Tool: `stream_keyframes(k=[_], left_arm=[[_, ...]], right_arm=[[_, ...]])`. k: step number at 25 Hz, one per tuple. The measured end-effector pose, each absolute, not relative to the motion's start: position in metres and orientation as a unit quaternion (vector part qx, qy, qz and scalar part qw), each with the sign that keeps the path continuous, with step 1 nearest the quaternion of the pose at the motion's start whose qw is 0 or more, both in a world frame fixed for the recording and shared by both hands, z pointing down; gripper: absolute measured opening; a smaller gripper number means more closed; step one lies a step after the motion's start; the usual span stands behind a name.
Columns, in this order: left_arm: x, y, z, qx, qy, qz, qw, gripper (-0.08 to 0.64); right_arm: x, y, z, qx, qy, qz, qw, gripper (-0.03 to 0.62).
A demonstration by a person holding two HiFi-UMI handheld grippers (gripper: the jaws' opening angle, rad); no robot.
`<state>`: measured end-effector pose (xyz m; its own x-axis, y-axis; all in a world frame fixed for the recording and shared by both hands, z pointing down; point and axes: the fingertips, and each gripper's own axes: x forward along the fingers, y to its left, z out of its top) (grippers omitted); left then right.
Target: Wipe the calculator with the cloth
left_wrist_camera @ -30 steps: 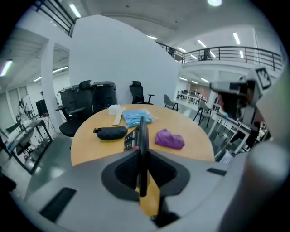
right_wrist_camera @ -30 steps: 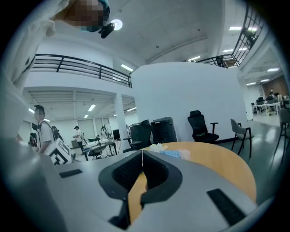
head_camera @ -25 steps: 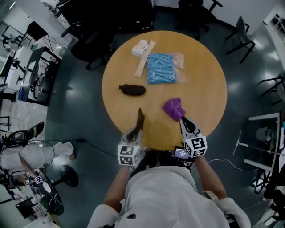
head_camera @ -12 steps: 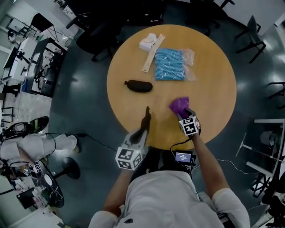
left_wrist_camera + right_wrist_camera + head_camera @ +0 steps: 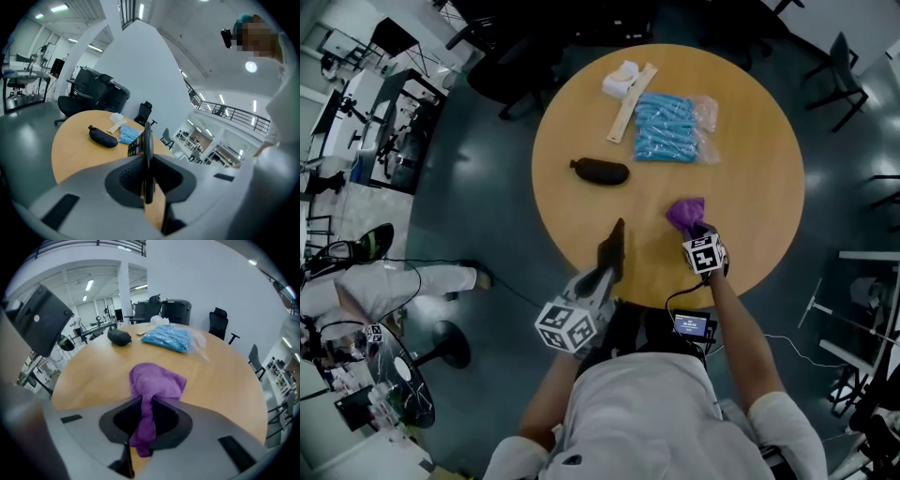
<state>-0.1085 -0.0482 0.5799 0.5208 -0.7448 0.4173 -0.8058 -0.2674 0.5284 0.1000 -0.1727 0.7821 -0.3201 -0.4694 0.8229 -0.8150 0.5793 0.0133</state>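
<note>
In the left gripper view the calculator (image 5: 146, 150) stands edge-on between the jaws, so its display is hidden and only a sliver of keys shows. In the head view the right gripper (image 5: 695, 230), its jaws having just been closing with the cloth (image 5: 685, 212) between them, covers the cloth's near end. The white thing (image 5: 622, 79) at the table's (image 5: 759, 169) far rim is too small to identify.

Your left gripper (image 5: 147, 174) clamps the calculator (image 5: 147, 140) edge-on; beyond the calculator lie a black pouch (image 5: 103, 137) and blue packet (image 5: 127, 134).
</note>
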Motion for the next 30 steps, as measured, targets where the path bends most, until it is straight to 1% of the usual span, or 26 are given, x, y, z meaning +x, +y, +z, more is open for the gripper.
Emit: stream_keyframes(k=[3,9,12,14,17,23,30], left_arm=[[-0.110,-0.045,0.573,0.792,-0.480,0.015,0.378,0.051],[-0.107,-0.044,0.556,0.784,-0.480,-0.017,0.394,0.051],[-0.102,-0.043,0.542,0.785,-0.478,-0.030,0.393,0.051],[-0.096,-0.041,0.531,0.793,-0.473,-0.034,0.383,0.051],[-0.083,-0.037,0.516,0.812,-0.459,-0.037,0.359,0.051],[-0.079,-0.021,0.488,0.843,-0.439,-0.038,0.309,0.049],[-0.093,-0.007,0.473,0.839,-0.424,-0.084,0.331,0.049]], right_arm=[[0.091,-0.164,0.725,0.417,-0.818,0.197,0.344,0.060],[0.047,-0.107,0.564,0.384,-0.892,0.168,0.171,0.060],[0.005,-0.063,0.497,0.326,-0.927,0.140,0.120,0.060],[-0.024,-0.038,0.470,0.285,-0.945,0.107,0.119,0.060],[-0.052,-0.017,0.461,0.246,-0.957,0.073,0.134,0.060],[-0.054,-0.019,0.461,0.253,-0.953,0.079,0.144,0.060],[-0.043,-0.037,0.464,0.275,-0.945,0.139,0.109,0.060]])
